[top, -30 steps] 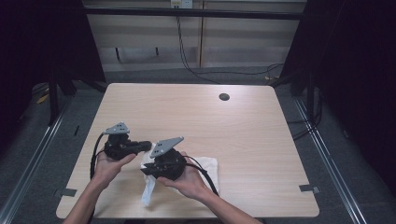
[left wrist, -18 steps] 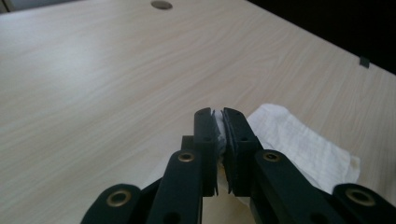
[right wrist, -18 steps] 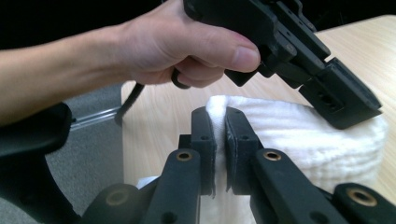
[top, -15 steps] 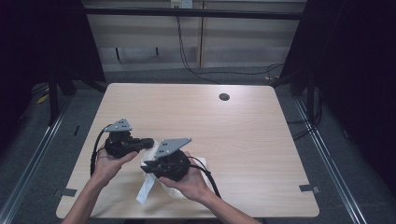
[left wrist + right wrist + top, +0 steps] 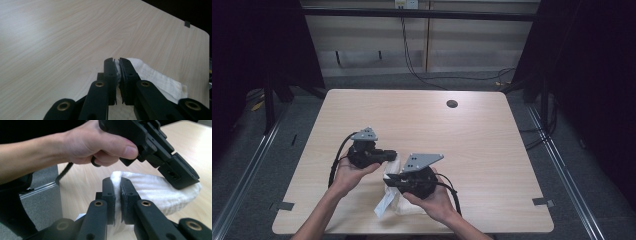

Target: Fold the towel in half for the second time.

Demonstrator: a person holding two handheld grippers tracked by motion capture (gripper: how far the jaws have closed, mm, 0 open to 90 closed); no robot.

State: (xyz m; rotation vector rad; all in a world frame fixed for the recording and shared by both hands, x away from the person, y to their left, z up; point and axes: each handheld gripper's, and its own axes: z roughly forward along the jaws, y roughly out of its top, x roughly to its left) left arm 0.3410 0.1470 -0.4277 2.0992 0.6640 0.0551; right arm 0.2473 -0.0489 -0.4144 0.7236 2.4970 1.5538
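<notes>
Pinching a white cloth (image 5: pixel 388 200) between both tools, we hold it just above the near edge of the wooden table (image 5: pixel 492 150). Our left gripper (image 5: pixel 117 65) has its jaws clamped on a fold of the cloth, which trails away to the right in its own view. Our right gripper (image 5: pixel 116 185) bites another fold with closed jaws; beyond it, the left hand (image 5: pixel 95 143) wraps its tool, whose tip presses into the cloth.
</notes>
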